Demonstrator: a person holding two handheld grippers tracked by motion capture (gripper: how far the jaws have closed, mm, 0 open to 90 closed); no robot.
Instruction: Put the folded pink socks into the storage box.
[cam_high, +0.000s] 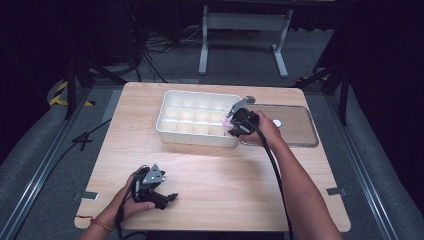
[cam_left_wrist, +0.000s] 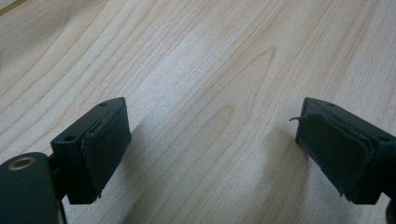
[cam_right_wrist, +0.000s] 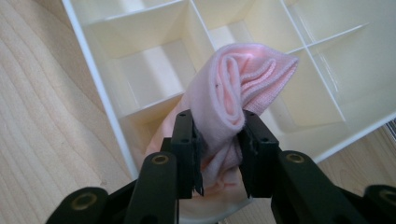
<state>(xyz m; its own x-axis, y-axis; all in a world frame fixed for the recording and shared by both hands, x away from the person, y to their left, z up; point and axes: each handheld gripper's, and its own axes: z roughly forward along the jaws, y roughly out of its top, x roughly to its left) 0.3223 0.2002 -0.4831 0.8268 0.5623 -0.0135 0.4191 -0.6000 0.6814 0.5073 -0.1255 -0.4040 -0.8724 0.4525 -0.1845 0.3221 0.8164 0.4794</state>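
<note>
Jaws of the right gripper are clamped on a rolled pink cloth, the pads pressing its lower part from both sides; the roll's free end stands out beyond the fingertips and hangs over the white divided tray, above a wall between compartments near the tray's corner; the cloth's long axis runs along the jaws, so the judged next move, lowering it into one cell, turns on which side of that wall the tip comes down; from the right gripper view I cannot tell for certain which compartment lies directly under it. In the high view the right gripper sits at the tray's right end, with only a sliver of the pink cloth showing beside it; a clear lid lies flat on the table just to the right of the tray. Jaws of the left gripper stand wide apart over bare wood with nothing between them; the left gripper rests near the table's front edge, well apart from the tray, so the right hand is plainly the nearer. Hidden or unclear: the cloth's lower end behind the jaws; the floor of the cell beneath it; the tray's far compartments are too small in the high view to judge their contents.
</note>
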